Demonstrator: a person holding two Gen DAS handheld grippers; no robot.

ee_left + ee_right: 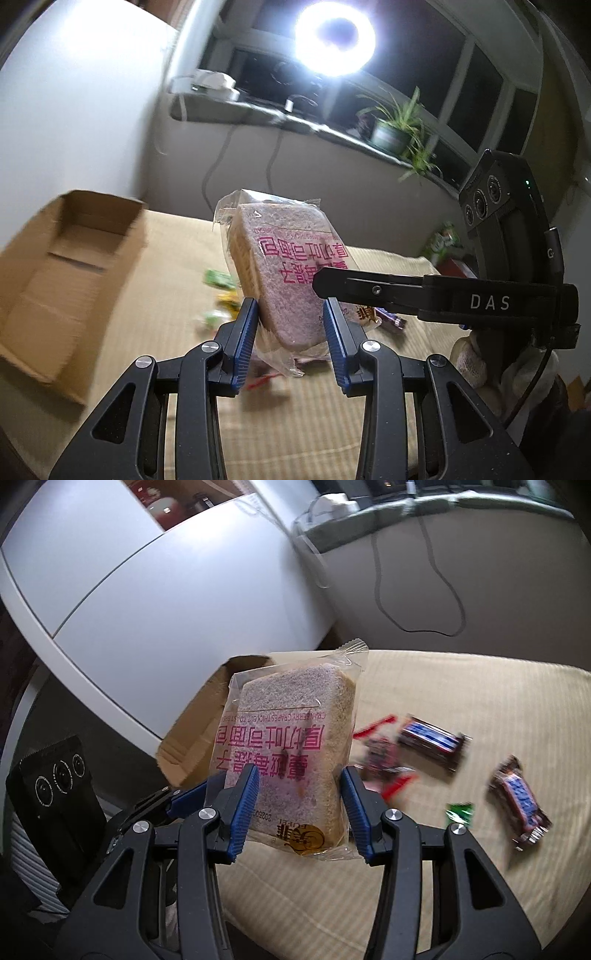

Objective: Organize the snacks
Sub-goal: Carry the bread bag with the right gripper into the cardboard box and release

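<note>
Blue ribbed pads on the left gripper (pixel 291 321) are pinching a clear plastic packet holding a thick slice of pinkish toast bread (pixel 284 273), squeezing its lower part from both sides so it sits up off the surface. Same deal on the other side: the right gripper (pixel 301 794) has its blue pads clamped on the lower edges of a second, matching packet of toast bread (pixel 291 753) with pink print, also held upright and lifted.

Just past the left fingers, off to their left, sits an open brown cardboard box (pixel 55 266) on the beige ribbed mat (pixel 173 280). The same box (pixel 195 738) peeks out right behind the right gripper's bread. To the right of the right fingers, a few dark chocolate bars with blue labels (pixel 432 742) lie loose on the mat, kinda blurry. A small green wrapper (pixel 460 812) lies near the right finger.
</note>
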